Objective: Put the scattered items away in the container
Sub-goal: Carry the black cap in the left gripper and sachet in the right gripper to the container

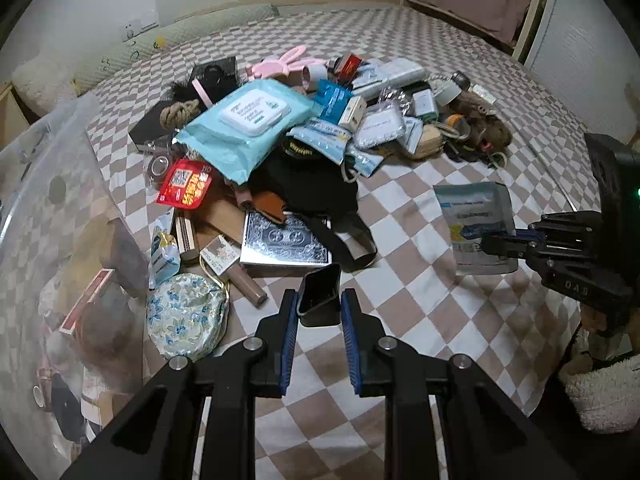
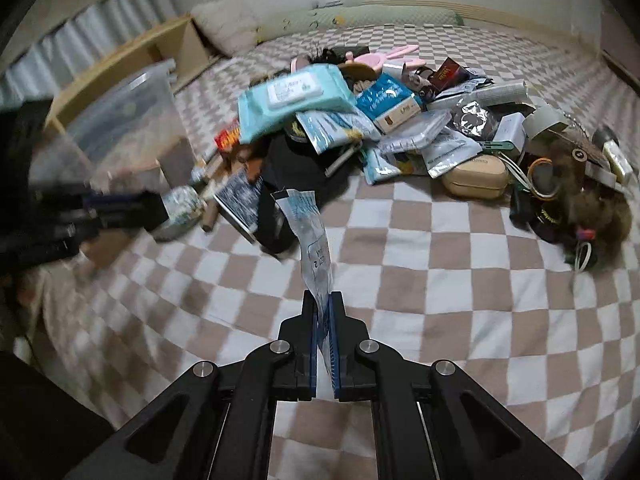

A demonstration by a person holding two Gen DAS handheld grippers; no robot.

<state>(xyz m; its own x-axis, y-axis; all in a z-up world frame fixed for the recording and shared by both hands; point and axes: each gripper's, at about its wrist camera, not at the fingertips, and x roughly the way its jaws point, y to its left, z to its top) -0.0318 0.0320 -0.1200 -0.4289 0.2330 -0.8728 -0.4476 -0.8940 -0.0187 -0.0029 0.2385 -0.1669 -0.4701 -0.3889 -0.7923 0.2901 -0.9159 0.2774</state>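
In the left wrist view my left gripper (image 1: 319, 298) is shut on a small dark box (image 1: 320, 280), held above the checked bedspread (image 1: 420, 312). At the right edge my right gripper (image 1: 489, 243) pinches a silver and blue flat pouch (image 1: 476, 212). In the right wrist view that pouch (image 2: 314, 236) stands edge-on between the shut blue pads of the right gripper (image 2: 323, 300). The left gripper (image 2: 136, 208) is a blur at the left. A clear plastic container (image 1: 60, 208) (image 2: 132, 116) with several items inside stands on the left.
A heap of scattered items fills the middle of the bed: a light blue wipes pack (image 1: 248, 128), a black cloth (image 1: 308, 188), a card box (image 1: 286, 240), a floral pouch (image 1: 184, 316), a brown furry toy (image 2: 584, 196). Bare bedspread lies near both grippers.
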